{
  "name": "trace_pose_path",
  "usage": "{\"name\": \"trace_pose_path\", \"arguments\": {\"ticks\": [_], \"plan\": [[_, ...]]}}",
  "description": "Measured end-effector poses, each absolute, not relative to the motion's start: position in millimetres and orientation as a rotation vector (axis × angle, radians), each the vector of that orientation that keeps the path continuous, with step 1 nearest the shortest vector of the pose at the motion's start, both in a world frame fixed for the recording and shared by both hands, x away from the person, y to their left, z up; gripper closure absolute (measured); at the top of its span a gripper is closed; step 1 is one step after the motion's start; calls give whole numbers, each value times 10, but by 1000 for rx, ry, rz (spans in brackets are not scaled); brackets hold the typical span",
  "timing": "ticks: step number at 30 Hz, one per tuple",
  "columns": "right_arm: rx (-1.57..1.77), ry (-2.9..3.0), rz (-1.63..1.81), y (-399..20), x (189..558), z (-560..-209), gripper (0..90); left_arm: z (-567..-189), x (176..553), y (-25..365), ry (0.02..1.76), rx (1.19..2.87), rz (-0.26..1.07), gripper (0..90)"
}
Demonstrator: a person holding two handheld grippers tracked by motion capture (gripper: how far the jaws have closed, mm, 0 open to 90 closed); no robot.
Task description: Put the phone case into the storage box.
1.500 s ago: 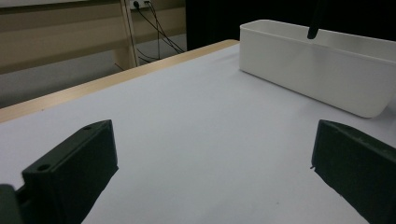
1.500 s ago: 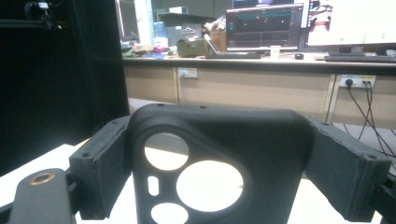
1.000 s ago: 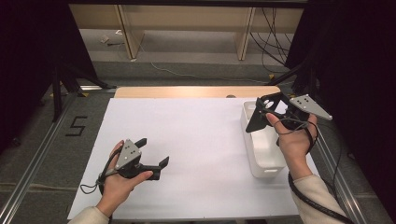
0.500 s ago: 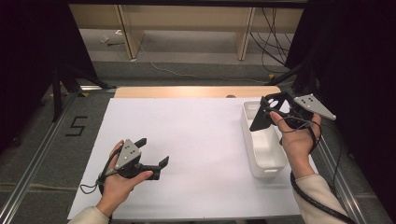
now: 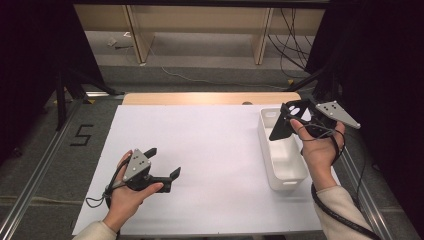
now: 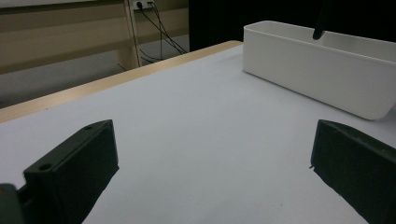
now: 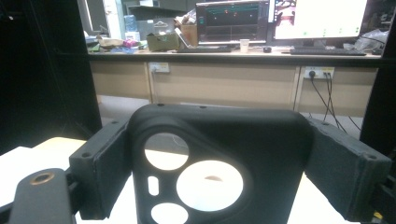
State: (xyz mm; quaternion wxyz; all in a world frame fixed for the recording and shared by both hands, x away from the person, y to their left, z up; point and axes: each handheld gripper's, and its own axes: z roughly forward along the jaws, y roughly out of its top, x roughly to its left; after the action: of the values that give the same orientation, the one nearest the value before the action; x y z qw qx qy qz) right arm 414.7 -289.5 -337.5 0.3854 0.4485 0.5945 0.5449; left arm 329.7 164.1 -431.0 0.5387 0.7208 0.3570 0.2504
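Between the right gripper's [image 5: 286,121] jaws sits a black phone case [image 7: 219,163], clamped, now lower over the white bin [image 5: 285,172] than a second ago, so a drop looks near. The left gripper [image 5: 162,164] rests with jaws apart, nothing between them.

a white sheet [image 5: 210,150] covers most of a pale wooden table [image 5: 210,98], whose far edge stays bare. grey carpet floor [image 5: 45,165] lies around it, with a black "5" marking [image 5: 81,135] to the left and metal rails [image 5: 30,185] running alongside. dark curtains [image 5: 30,55] hang at both sides. beyond the table stands light wooden furniture [image 5: 200,30] with black cables [image 5: 295,35] trailing down. farther off, a long desk [image 7: 233,53] carries lit monitors [image 7: 322,18], a keyboard [image 7: 327,52] and clutter, with wall sockets [image 7: 319,72] beneath.
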Motion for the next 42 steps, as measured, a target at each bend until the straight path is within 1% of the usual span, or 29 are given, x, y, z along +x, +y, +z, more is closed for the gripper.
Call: {"name": "trace_pose_path", "arguments": {"ticks": [42], "plan": [[1168, 1523, 1335, -2864, 4211, -3490, 150, -4312, 3301, 1646, 855, 1705, 596, 2]]}}
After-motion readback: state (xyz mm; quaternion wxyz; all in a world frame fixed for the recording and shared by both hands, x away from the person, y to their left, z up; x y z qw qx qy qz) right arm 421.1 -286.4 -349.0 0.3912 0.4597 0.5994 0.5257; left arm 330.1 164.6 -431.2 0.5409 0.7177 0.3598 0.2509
